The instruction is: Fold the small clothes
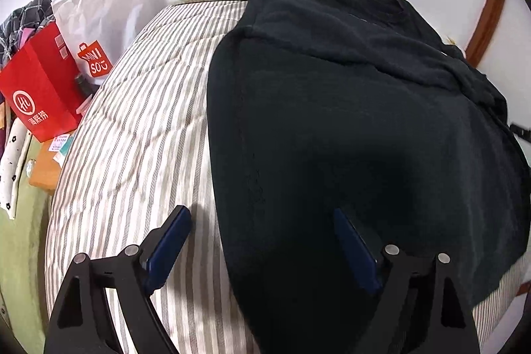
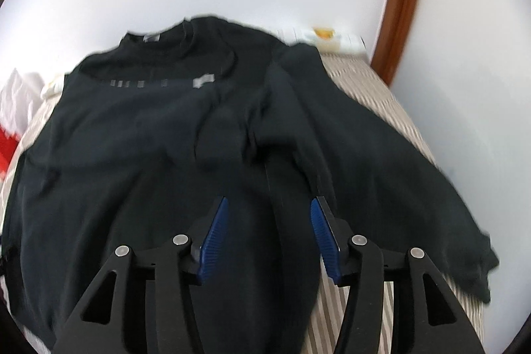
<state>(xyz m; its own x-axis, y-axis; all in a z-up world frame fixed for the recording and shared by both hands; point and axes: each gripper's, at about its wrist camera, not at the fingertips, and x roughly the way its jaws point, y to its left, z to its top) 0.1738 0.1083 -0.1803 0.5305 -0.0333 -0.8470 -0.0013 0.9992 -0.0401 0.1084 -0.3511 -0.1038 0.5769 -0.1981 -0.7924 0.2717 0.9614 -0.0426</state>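
A black sweatshirt [image 1: 348,121] lies flat on the striped bed [image 1: 139,128], collar at 12 o'clock; the open left hand-held gripper [image 1: 262,241] straddles its left edge, nearer than the half-open, empty right hand-held gripper [image 2: 268,231].

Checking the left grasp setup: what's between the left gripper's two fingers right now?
In the left wrist view, the left gripper is open over the black shirt's left edge and the striped bedcover; neither pad touches cloth.

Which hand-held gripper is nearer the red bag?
Left. The left hand-held gripper straddles the black shirt's edge nearest the red bag; the right hand-held gripper is over its far sleeve side.
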